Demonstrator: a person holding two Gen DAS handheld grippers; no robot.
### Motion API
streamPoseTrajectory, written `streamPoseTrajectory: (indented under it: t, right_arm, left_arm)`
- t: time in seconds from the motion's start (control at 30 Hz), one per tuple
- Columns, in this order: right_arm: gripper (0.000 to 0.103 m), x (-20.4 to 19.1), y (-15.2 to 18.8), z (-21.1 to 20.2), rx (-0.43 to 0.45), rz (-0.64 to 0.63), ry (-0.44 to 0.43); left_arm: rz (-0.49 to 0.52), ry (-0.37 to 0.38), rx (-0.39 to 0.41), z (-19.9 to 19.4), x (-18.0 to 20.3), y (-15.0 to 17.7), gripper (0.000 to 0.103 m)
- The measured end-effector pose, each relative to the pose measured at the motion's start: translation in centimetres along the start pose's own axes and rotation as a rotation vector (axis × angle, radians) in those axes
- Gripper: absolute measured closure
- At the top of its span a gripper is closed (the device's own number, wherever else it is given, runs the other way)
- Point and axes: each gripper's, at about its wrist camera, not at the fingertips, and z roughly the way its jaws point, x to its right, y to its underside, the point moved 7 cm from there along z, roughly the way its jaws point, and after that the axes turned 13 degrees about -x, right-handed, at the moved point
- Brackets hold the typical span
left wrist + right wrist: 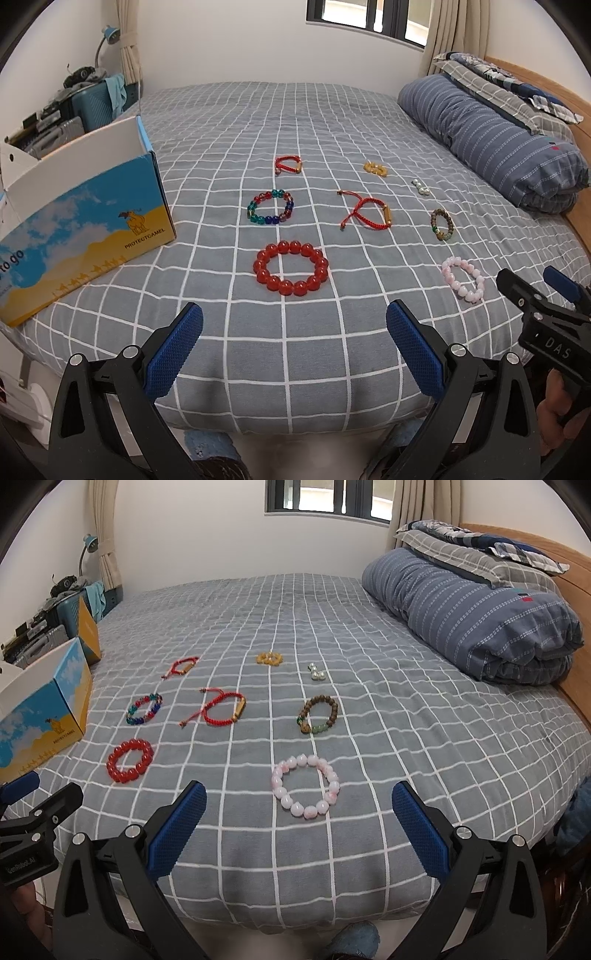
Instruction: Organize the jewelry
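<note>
Several bracelets lie on the grey checked bed [332, 110]. A red bead bracelet [290, 267] lies just ahead of my open, empty left gripper [294, 334]. A pink bead bracelet [305, 785] lies just ahead of my open, empty right gripper [299, 812]. Farther back lie a multicoloured glass bracelet [270, 211], two red cord bracelets [367, 214] [288, 165], a brown wooden bracelet [318, 715], an amber one [269, 658] and a small pearl piece [317, 673]. An open blue and yellow cardboard box [85, 221] stands at the left.
A rolled blue quilt [491, 140] and pillows lie along the wooden headboard at the right. Suitcases and clutter stand beyond the box at the far left [66, 114]. The bed's front edge runs just under both grippers.
</note>
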Motion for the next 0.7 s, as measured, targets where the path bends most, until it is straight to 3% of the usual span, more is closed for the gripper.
streamPoseTrajectory:
  t: [0.33,0.5,0.7]
  right_arm:
    - [0.006,0.3,-5.5,-0.4,0.005,0.022,-0.033]
    - [0.006,0.5,-9.0,1.6,-0.04,0.048,-0.041]
    - [0.006,0.4,-13.6,6.3,-0.123,0.028,-0.02]
  left_arm:
    - [-0.036,-0.005,0.004,-1.1,-1.1,-5.5,0.005]
    - [-0.034,0.095,-0.044,0.7,-0.2,-9.1,0.005]
    - [-0.017,0.043,-0.075,4.5,0.2,-13.9,0.005]
